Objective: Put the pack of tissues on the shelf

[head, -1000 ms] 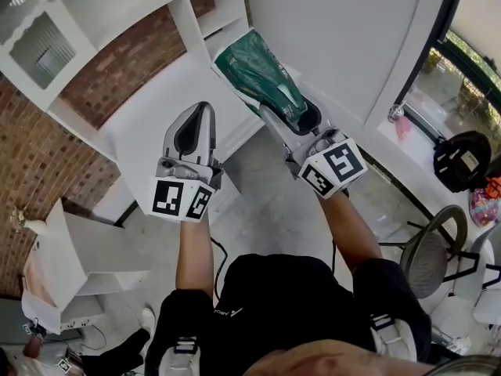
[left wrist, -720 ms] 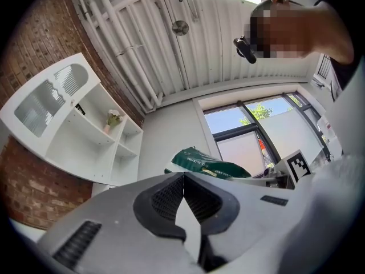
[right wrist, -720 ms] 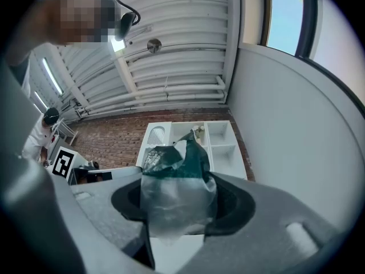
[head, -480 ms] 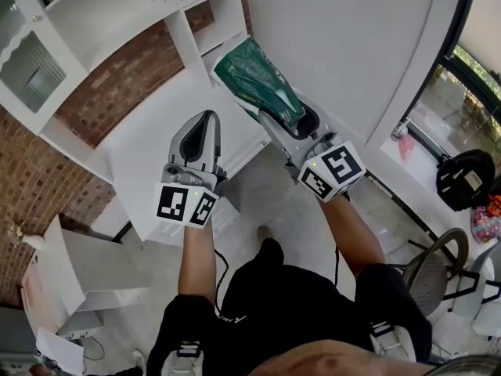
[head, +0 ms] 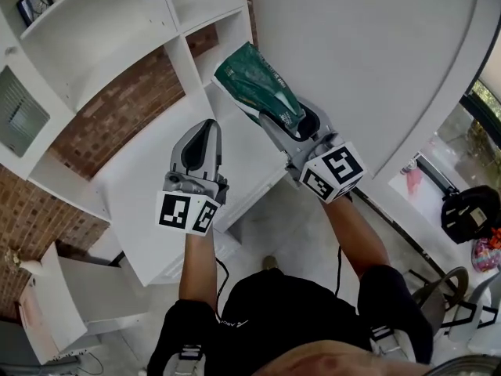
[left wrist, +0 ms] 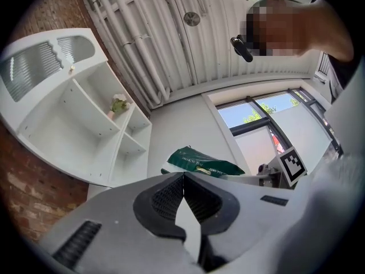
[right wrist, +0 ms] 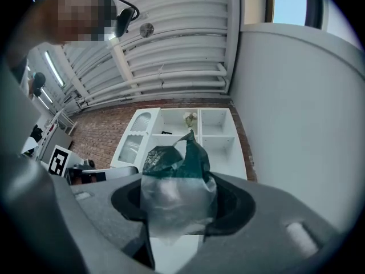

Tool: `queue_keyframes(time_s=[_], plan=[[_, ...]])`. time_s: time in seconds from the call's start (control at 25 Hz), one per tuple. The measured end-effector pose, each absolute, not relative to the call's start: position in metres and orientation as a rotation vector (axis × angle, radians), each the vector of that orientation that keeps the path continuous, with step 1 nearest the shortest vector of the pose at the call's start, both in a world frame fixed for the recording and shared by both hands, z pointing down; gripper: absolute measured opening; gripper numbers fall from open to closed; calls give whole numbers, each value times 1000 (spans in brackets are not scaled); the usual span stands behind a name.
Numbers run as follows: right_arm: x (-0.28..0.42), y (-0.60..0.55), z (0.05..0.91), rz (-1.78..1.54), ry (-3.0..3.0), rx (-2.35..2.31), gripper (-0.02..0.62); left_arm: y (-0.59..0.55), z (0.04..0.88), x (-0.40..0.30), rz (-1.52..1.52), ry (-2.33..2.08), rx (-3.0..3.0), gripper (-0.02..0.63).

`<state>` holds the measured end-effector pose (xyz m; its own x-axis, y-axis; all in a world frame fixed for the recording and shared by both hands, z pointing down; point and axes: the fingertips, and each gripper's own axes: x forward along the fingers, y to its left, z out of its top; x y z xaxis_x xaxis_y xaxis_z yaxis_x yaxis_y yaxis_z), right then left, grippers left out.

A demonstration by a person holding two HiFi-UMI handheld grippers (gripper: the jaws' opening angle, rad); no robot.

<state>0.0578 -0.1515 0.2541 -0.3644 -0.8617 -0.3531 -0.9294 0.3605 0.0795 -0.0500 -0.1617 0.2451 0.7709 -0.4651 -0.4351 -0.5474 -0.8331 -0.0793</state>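
Observation:
The green pack of tissues (head: pixel 254 80) (right wrist: pixel 174 176) (left wrist: pixel 202 161) sticks out of my right gripper (head: pixel 288 124) (right wrist: pixel 179 210), whose jaws are shut on its clear end. It hangs in the air in front of the white shelf unit (head: pixel 102 30) (right wrist: pixel 188 138). My left gripper (head: pixel 200 143) (left wrist: pixel 183 201) is beside it on the left, jaws shut with nothing between them. In the left gripper view the pack and the right gripper's marker cube (left wrist: pixel 292 163) lie just beyond the left jaws.
A brick wall (head: pixel 117 116) stands behind the shelf unit, and a white counter (head: pixel 156 186) juts out below it. A tall white wall panel (head: pixel 352 61) rises on the right. A small plant (left wrist: pixel 118 104) sits on one shelf. A chair (head: pixel 446 288) and bags (head: pixel 470 210) are at the far right.
Both grippers and the pack have come closer to the shelf unit as the person stepped forward. The grip on the pack is unchanged.

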Motion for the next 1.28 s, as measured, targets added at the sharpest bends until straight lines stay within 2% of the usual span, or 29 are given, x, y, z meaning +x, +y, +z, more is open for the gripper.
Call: queue_keyframes(time_s=[0.32,1.04,1.28], plan=[[82,-257,238,435,2405,-1601,233,-262,246,-27,573,861,-2762,-1],[136,-505,175,438,2663,-1481,233,-411,235,33,512,1218,-2573,0],[126,-568,151,459,2806,-1492,233,-440,235,50,517,1302,-2534,0]])
